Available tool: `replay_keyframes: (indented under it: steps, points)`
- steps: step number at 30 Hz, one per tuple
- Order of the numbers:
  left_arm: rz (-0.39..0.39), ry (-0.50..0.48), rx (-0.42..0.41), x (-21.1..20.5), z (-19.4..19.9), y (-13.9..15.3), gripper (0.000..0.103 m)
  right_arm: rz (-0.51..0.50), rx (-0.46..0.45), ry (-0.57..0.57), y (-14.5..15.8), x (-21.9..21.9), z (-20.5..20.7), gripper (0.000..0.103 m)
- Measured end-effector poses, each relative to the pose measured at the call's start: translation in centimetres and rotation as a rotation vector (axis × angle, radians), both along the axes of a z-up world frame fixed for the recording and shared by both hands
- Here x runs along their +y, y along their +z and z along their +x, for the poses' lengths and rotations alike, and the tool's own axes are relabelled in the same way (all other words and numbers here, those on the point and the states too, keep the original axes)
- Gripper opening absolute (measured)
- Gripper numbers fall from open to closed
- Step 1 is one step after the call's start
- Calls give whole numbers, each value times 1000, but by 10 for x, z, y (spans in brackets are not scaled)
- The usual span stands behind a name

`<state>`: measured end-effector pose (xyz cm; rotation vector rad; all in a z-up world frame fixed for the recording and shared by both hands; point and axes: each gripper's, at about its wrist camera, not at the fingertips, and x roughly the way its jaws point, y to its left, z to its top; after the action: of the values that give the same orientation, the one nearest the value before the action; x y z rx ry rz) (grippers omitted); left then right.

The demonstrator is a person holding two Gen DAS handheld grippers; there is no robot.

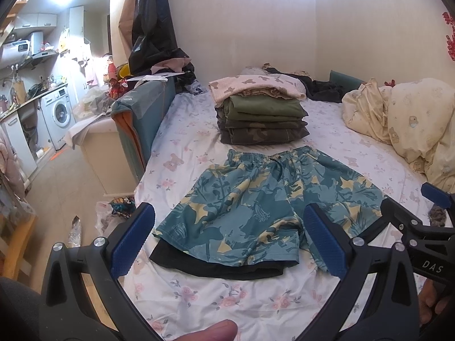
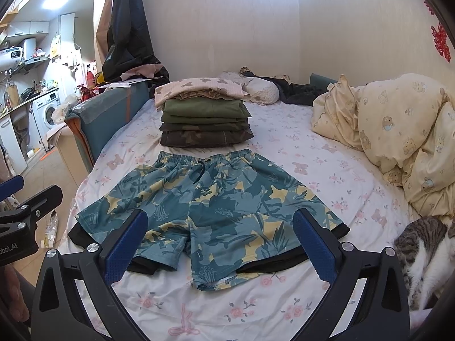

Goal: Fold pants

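Teal and yellow floral shorts [image 1: 256,204] lie flat on the bed, waistband away from me, with a black lining showing under the leg hems. They also show in the right wrist view [image 2: 216,207]. My left gripper [image 1: 227,238] is open and empty, above the near left leg hem. My right gripper [image 2: 219,244] is open and empty, above the near hems. The right gripper also shows at the right edge of the left wrist view [image 1: 418,221], and the left gripper at the left edge of the right wrist view [image 2: 25,213].
A stack of folded clothes [image 2: 204,116] sits on the floral sheet [image 2: 284,147] behind the shorts. A cream duvet [image 2: 398,142] is piled at the right. A tabby cat [image 2: 421,255] lies at the bed's near right. The bed's edge and the floor [image 1: 65,176] are at the left.
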<state>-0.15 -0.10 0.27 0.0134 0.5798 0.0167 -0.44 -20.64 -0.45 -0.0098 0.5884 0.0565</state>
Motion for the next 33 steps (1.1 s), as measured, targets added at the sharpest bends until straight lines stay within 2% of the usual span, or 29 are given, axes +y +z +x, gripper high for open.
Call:
replay_keyframes:
  steps: [33]
  points:
    - [11, 17, -31, 1, -2, 2, 103, -5, -3, -3, 1, 0, 0, 103]
